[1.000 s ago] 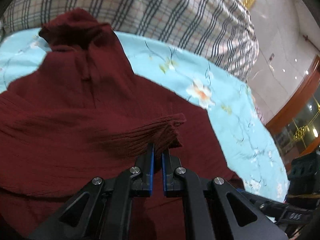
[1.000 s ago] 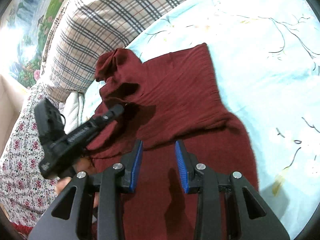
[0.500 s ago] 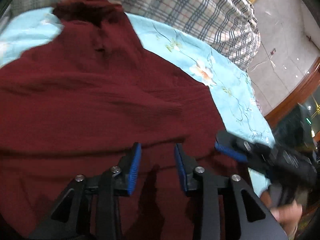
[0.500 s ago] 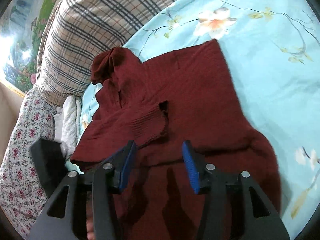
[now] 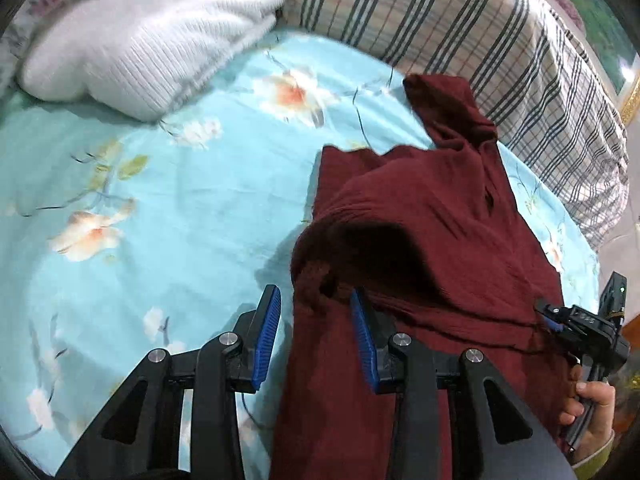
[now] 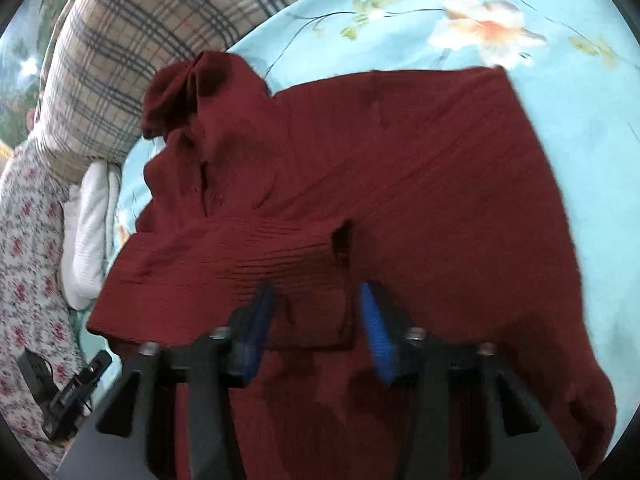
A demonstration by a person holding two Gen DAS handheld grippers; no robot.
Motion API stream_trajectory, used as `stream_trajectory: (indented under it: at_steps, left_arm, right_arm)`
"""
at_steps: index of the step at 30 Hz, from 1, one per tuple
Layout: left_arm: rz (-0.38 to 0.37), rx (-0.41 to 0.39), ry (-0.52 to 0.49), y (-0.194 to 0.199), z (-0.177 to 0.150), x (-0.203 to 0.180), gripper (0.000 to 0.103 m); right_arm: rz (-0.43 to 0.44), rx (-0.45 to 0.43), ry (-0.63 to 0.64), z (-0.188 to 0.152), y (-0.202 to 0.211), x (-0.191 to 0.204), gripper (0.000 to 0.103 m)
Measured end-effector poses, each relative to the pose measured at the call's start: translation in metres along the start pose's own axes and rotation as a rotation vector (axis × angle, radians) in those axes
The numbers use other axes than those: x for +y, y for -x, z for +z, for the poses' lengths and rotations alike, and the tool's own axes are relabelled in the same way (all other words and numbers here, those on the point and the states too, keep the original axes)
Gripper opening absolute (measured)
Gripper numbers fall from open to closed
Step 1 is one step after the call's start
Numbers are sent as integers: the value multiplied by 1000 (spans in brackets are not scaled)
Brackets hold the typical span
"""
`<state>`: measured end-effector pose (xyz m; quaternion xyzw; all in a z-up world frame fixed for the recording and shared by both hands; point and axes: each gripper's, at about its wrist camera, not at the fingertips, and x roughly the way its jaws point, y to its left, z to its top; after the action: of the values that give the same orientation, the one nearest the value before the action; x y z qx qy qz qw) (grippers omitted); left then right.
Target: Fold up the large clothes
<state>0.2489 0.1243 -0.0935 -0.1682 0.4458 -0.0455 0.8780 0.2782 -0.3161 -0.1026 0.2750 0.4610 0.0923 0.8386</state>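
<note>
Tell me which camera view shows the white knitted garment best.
The left wrist view. The white knitted garment lies there in full on the blue floral sheet, though slightly blurred. The right wrist view shows only a narrow strip of it, squeezed between the plaid cushion and the sheet.

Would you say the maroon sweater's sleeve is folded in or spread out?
Folded in: the sleeve lies across the sweater body, its cuff resting on the chest.

Beyond the jaws a plaid cushion (image 5: 500, 40) backs the flowered blue bedsheet (image 5: 140, 208), a white ribbed pillow (image 5: 148, 48) (slightly blurred) far left.
</note>
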Motion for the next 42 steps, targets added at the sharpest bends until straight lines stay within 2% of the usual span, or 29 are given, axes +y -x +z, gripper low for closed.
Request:
stream_trajectory:
  at_steps: [1,4,6,8,11,13,15,17,22,27,31,34,35,37,40,42]
  left_arm:
    - [-6,7,0,-4,1,1,37]
    - [21,13,-30,-21,4,-7,37]
    - [62,14,-40,-29,1,-7,37]
    - [63,1,-29,-30,-1,-4,36]
    - [91,-20,-49,-27,-3,-7,36]
    - [108,-25,-84,-26,-8,-13,33]
    - [136,-42,-130,-25,-14,-21,26]
    - [155,-48,-134,-23,-15,-22,19]
    - [161,-53,-143,-18,-22,-18,18]
    - [134,-34,-121,-14,-23,-11,18]
    - [110,-19,-136,7,-28,-10,17]
    - [-8,-40,-102,24,-21,-15,15]
    - [-59,-41,-95,25,-17,-21,15]
    - [-102,-38,-103,19,-12,-35,15]
    - [-97,-4,-129,-1,-10,-51,19]
    - [-61,29,-143,-16,-13,-52,19]
  right_arm:
    - [-1,1,10,1,-2,3,10]
    - [33,-42,56,7,10,18,7]
    - [68,-96,77,11,30,27,7]
    - [95,-157,91,15,56,30,6]
    - [68,-228,71,18,85,14,6]
    - [41,-224,32,16,88,-7,6]
    - [9,-185,-17,12,78,-29,6]
    - [-10,-142,-47,5,65,-45,6]
    - [-36,-166,-88,-7,65,-61,6]
    - [-56,-117,-72,-7,58,-55,9]
    - [-109,-186,-71,-8,84,-52,12]
    - [-72,-222,-30,-7,99,-41,12]
    - [-40,-206,-9,-5,96,-33,12]
    - [-1,-160,19,-2,83,-20,13]
    - [30,-88,56,-1,57,-7,13]
    - [-5,-46,47,-2,40,-11,13]
